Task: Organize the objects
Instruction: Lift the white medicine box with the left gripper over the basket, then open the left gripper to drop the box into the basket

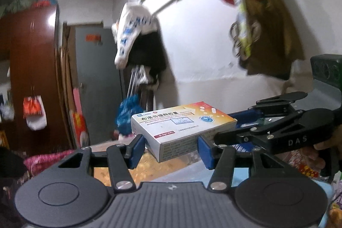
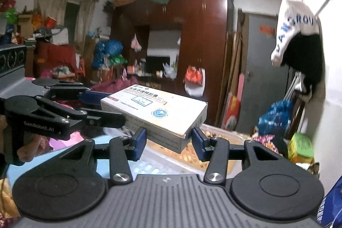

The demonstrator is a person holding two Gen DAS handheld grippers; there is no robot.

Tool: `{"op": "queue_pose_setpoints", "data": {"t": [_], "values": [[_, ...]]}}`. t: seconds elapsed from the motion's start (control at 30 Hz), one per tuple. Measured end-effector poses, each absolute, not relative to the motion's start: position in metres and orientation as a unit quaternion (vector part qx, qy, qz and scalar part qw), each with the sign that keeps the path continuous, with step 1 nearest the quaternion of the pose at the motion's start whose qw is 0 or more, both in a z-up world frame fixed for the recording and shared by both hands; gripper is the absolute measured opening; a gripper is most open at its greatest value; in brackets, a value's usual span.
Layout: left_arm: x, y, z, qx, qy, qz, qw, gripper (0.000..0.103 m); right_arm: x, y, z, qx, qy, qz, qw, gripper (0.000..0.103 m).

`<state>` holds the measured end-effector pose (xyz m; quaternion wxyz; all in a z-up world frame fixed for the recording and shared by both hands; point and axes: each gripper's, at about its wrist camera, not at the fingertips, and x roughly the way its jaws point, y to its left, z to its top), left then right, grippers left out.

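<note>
Both grippers are holding one medicine box (image 1: 181, 127) up in the air above a pale basket (image 2: 171, 161). The left gripper (image 1: 171, 150) is clamping its blue pads on one end, and the right gripper (image 2: 170, 140) is pinching the neighbouring corner

The medicine box (image 1: 183, 127) is glossy printed cardboard. Both grippers are matt black plastic with blue rubbery pads (image 1: 204, 152) and shiny metal screws. The wardrobe (image 2: 203, 46) is polished reddish wood.

Blurred hanging bags (image 1: 252, 5); medicine box (image 1: 183, 127) small print illegible.
</note>
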<state>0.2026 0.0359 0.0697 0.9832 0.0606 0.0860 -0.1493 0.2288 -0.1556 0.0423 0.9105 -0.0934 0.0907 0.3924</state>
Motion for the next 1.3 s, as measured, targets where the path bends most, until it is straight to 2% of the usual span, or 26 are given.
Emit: {"op": "queue_pose_setpoints", "data": {"t": [0.3, 0.5, 0.57, 0.63, 0.7, 0.77, 0.87, 0.97, 1.07, 1.17, 1.3], "values": [[0.281, 0.071, 0.055, 0.021, 0.201, -0.132, 0.97, 0.058, 0.275, -0.119, 0.025, -0.11, 0.166, 0.375, 0.905, 0.05], [0.298, 0.074, 0.051, 0.022, 0.223, -0.106, 0.969, 0.058, 0.285, -0.115, 0.021, -0.126, 0.192, 0.366, 0.902, 0.05], [0.3, 0.073, 0.049, 0.026, 0.227, -0.097, 0.969, 0.066, 0.291, -0.118, 0.021, -0.124, 0.207, 0.371, 0.897, 0.052], [0.302, 0.069, 0.046, 0.037, 0.23, -0.086, 0.969, 0.074, 0.292, -0.12, 0.023, -0.125, 0.2, 0.35, 0.907, 0.064], [0.298, 0.067, 0.048, 0.046, 0.222, -0.074, 0.971, 0.078, 0.289, -0.126, 0.025, -0.122, 0.19, 0.337, 0.914, 0.084], [0.291, 0.07, 0.056, 0.038, 0.205, -0.066, 0.976, 0.086, 0.285, -0.134, 0.031, -0.11, 0.181, 0.327, 0.921, 0.094], [0.263, 0.074, 0.073, 0.023, 0.169, -0.059, 0.984, 0.094, 0.267, -0.154, 0.04, -0.076, 0.163, 0.317, 0.931, 0.102], [0.217, 0.074, 0.082, 0.012, 0.135, -0.072, 0.988, 0.098, 0.245, -0.179, 0.046, -0.041, 0.152, 0.318, 0.935, 0.103], [0.167, 0.066, 0.073, 0.024, 0.126, -0.073, 0.989, 0.099, 0.221, -0.204, 0.045, -0.022, 0.141, 0.314, 0.939, 0.103], [0.12, 0.057, 0.044, 0.057, 0.11, -0.038, 0.992, 0.099, 0.187, -0.233, 0.021, 0.0, 0.134, 0.299, 0.945, 0.103], [0.075, 0.06, 0.015, 0.02, 0.108, -0.053, 0.993, 0.099, 0.158, -0.259, -0.021, 0.024, 0.147, 0.303, 0.941, 0.103]]}}
